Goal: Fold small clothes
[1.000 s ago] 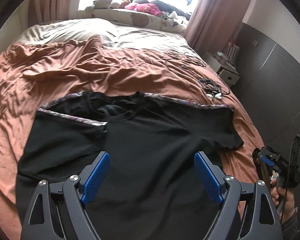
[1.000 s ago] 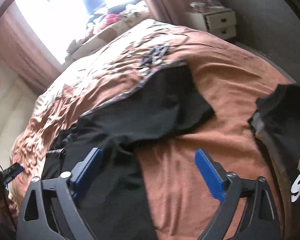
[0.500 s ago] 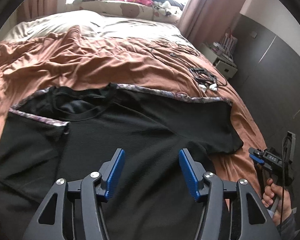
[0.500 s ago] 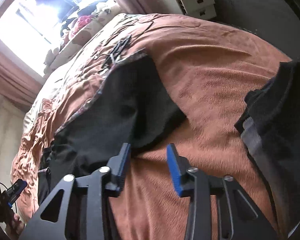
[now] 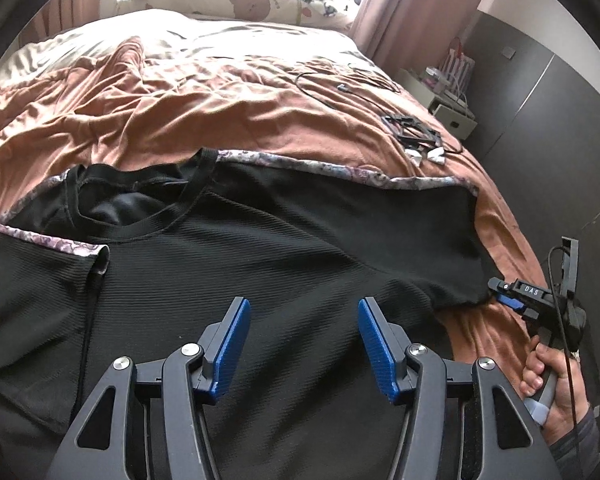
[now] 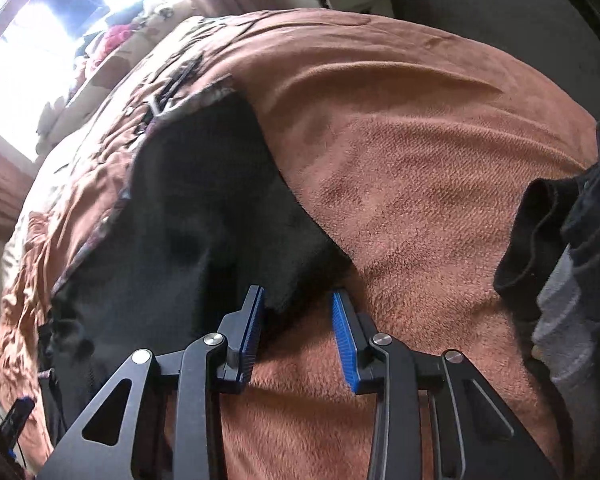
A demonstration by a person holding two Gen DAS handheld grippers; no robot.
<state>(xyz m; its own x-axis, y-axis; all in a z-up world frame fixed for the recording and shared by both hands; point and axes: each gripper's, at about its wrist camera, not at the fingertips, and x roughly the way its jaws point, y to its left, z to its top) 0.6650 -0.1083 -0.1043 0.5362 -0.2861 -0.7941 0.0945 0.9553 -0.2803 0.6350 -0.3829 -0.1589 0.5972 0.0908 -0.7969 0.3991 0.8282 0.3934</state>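
Shirt lies flat on the bed. Left gripper hangs over its middle, jaws half open, empty. Right gripper straddles the sleeve tip, jaws narrowly parted, not pinching.

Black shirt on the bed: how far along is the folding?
Done: the black shirt lies spread flat on the brown blanket. In hand: nothing gripped; the left tool hovers open over its body, the right tool open at the sleeve edge. Left: every fold.

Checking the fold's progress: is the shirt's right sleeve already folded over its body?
No, the sleeve lies spread flat on the blanket.
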